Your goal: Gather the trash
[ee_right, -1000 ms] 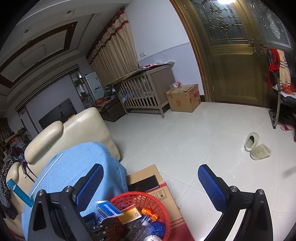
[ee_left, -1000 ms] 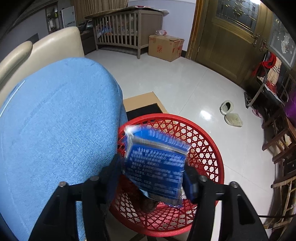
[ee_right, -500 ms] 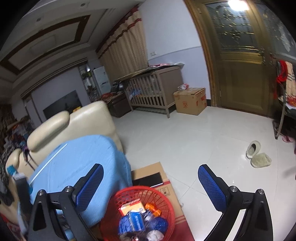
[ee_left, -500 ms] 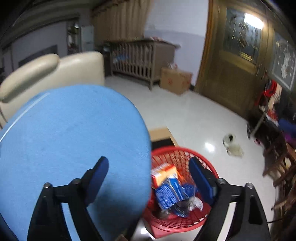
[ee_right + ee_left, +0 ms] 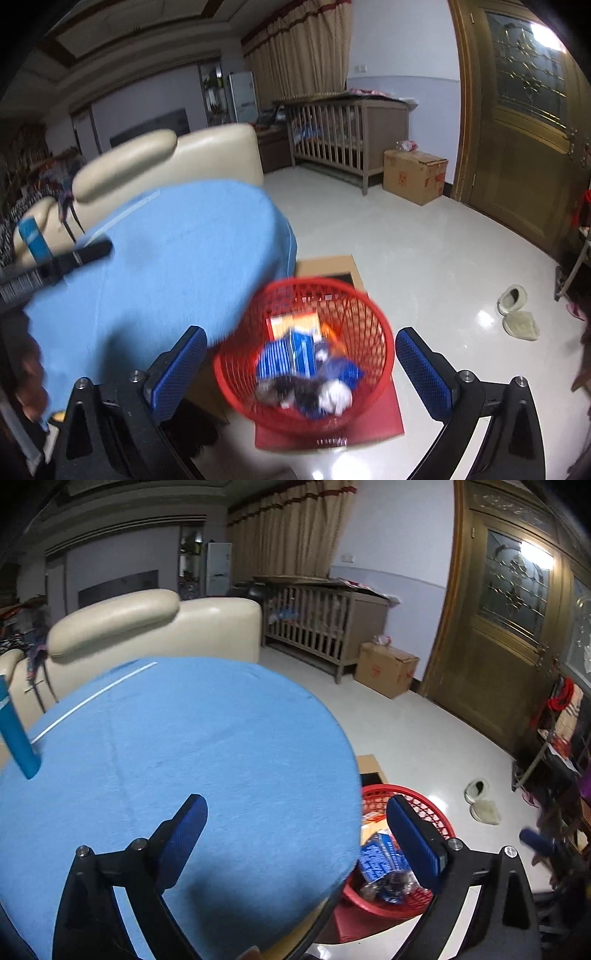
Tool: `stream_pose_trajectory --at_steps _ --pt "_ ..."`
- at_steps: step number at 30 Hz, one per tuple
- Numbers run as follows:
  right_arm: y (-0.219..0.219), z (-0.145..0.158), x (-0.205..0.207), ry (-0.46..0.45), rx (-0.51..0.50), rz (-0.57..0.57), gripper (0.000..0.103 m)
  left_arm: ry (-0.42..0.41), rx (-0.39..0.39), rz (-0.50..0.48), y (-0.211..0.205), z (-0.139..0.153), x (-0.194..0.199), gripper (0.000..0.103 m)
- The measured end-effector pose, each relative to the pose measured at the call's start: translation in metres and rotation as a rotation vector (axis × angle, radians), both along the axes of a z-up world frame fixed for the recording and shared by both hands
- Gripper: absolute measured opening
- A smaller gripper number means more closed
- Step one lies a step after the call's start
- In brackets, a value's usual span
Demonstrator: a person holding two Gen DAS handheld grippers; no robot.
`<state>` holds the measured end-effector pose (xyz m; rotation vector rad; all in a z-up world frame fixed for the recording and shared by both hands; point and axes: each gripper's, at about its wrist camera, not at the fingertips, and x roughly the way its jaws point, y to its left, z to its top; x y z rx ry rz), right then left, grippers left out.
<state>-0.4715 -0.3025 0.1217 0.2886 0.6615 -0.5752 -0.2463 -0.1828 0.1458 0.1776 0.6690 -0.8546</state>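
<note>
A red plastic mesh basket [image 5: 303, 354] is seen in the lower centre of the right wrist view, standing on a flattened cardboard box [image 5: 328, 424] on the white tiled floor [image 5: 424, 258]. Inside it, trash is piled: a blue printed packet [image 5: 288, 356] in the middle, an orange-and-white carton [image 5: 293, 319] behind it, and crumpled dark and white wrappers [image 5: 310, 397] toward the near rim; finer detail is lost to blur. In the left wrist view the same basket is partly hidden at the lower right, behind the edge of a round surface covered by a blue cloth [image 5: 177, 757], and the blue packet can be made out within it.

The left gripper [image 5: 295, 834] is held over the blue cloth's edge; its fingers [image 5: 415, 843] have just been opening and are now spread wide, with nothing between them. The right gripper [image 5: 299, 369] is held above the basket, its fingers [image 5: 421, 373] likewise spread wide and empty.

A cream sofa [image 5: 155, 627] is seen beyond the cloth, and a wooden crib [image 5: 347, 129] and a cardboard carton [image 5: 413, 175] stand by the far wall.
</note>
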Motion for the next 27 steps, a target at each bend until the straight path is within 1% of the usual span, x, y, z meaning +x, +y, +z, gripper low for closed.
stream_pose_trajectory --at_steps 4,7,9,11,13,16,22,27 --pt "0.013 -0.015 0.002 0.035 0.009 -0.01 0.103 0.008 0.018 0.044 0.013 -0.002 0.001 0.098" --pt "0.022 -0.015 0.002 0.033 -0.008 -0.004 0.103 0.013 0.047 0.079 0.021 -0.007 0.001 0.098" --pt "0.026 -0.017 0.002 0.04 -0.018 -0.019 0.103 0.041 0.035 0.065 0.023 -0.011 -0.001 0.098" --pt "0.027 -0.017 0.001 0.05 -0.015 -0.03 0.103 0.047 0.029 0.036 0.026 -0.014 -0.006 0.098" --pt "0.025 -0.018 0.0 0.064 -0.022 -0.055 0.103 0.03 0.045 0.01 0.022 -0.018 -0.013 0.098" --pt "0.021 -0.017 -0.005 0.058 -0.023 -0.085 0.103 0.022 0.075 -0.011 0.016 -0.025 -0.021 0.098" --pt "0.013 -0.018 -0.01 0.054 -0.016 -0.115 0.103 0.013 0.096 -0.014 0.011 -0.03 -0.028 0.098" --pt "0.009 -0.018 -0.008 0.056 -0.008 -0.108 0.103 0.013 0.106 0.001 0.011 -0.032 -0.03 0.098"
